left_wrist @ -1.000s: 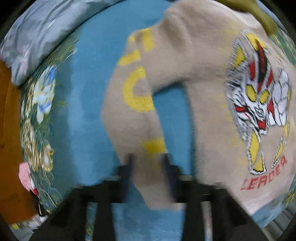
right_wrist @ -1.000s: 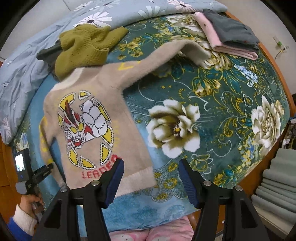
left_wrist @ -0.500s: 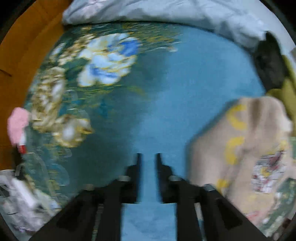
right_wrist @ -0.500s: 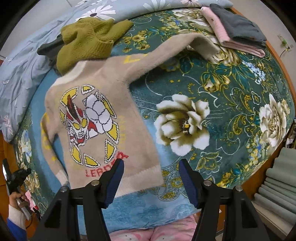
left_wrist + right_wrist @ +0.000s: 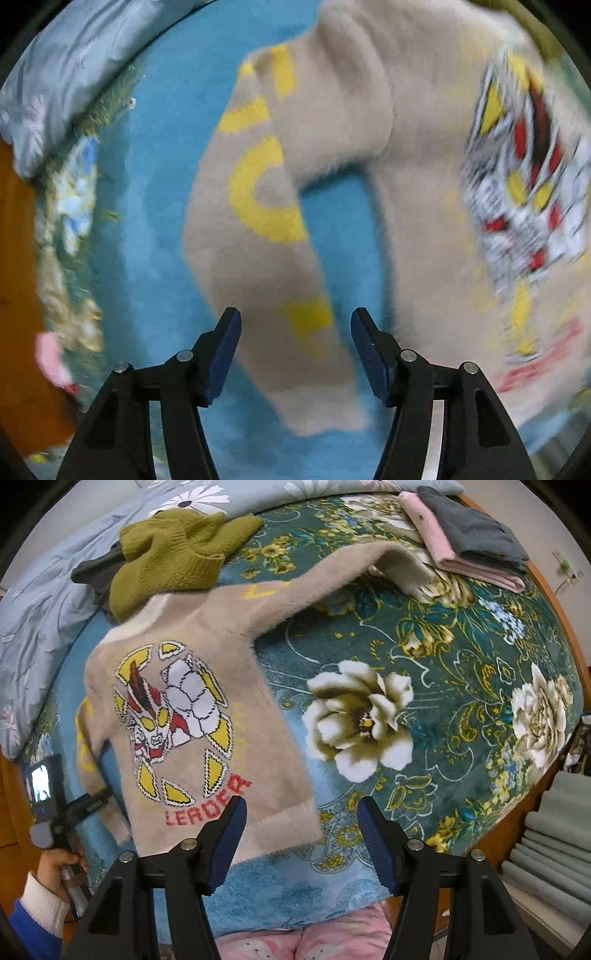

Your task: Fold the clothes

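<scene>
On the bed (image 5: 461, 686), over a floral blanket: one beige sweater (image 5: 207, 657), spread flat and face up, printed figure and the word LEADER showing, hem toward the camera. Laid out whole like this, it suits folding; no fold shows in the body.

- Far sleeve (image 5: 332, 579): stretched out and away, its cuff near the folded pink and grey stack (image 5: 476, 542) at the bed's far corner.
- Near sleeve (image 5: 258, 221): bent down alongside the body, yellow markings on it, cuff toward the bed's edge.
- Olive knit (image 5: 173, 557): heaped just beyond the sweater's collar, overlapping it; judged to be waiting its turn.
- Left gripper (image 5: 295, 350): jaws apart, poised over the near sleeve, which runs between them close to the cuff; whether they touch the cloth is lost to blur. Held by the person's hand (image 5: 61, 864) low at the bed's side.
- Right gripper (image 5: 299, 834): jaws apart, holding nothing, hovering above the hem's corner and looking down the length of the bed.

Judgement: the left jaws stand placed to take the sleeve, probably to lay it across the body.
</scene>
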{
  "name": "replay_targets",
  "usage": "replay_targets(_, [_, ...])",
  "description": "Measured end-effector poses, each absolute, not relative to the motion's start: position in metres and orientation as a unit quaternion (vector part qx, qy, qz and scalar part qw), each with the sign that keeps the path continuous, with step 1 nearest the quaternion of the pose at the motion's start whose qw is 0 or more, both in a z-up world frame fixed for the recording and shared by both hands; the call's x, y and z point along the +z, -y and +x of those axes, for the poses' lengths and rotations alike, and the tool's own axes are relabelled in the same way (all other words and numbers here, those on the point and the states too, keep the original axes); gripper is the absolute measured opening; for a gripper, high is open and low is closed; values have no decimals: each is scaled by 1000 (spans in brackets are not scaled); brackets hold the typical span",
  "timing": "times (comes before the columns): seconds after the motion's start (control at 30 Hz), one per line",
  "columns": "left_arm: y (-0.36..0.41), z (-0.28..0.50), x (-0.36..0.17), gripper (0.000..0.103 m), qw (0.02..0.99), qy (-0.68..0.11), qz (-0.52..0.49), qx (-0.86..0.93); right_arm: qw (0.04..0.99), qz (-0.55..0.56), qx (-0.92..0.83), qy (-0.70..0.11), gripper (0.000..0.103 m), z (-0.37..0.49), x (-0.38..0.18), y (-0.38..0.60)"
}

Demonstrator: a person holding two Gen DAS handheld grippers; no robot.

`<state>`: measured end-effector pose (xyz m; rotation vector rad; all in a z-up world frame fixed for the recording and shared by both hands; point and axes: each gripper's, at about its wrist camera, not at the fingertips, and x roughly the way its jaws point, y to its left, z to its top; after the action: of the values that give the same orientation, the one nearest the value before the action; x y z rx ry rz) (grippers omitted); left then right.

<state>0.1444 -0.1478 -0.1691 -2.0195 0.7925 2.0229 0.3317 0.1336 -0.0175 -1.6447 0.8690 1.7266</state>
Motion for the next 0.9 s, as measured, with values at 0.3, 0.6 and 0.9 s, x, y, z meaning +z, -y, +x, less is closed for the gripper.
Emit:
replay_targets(0.3, [236, 133, -123, 9, 13, -189, -656, 731, 275, -627, 654, -321, 66, 318, -24, -125])
replay_targets(0.6, [339, 51, -105, 9, -56, -106, -653, 748, 267, -630, 655, -320, 66, 313, -24, -125])
replay_targets(0.9, [335, 72, -77, 40, -24, 73, -656, 751, 279, -619, 649, -343, 66, 318, -31, -138])
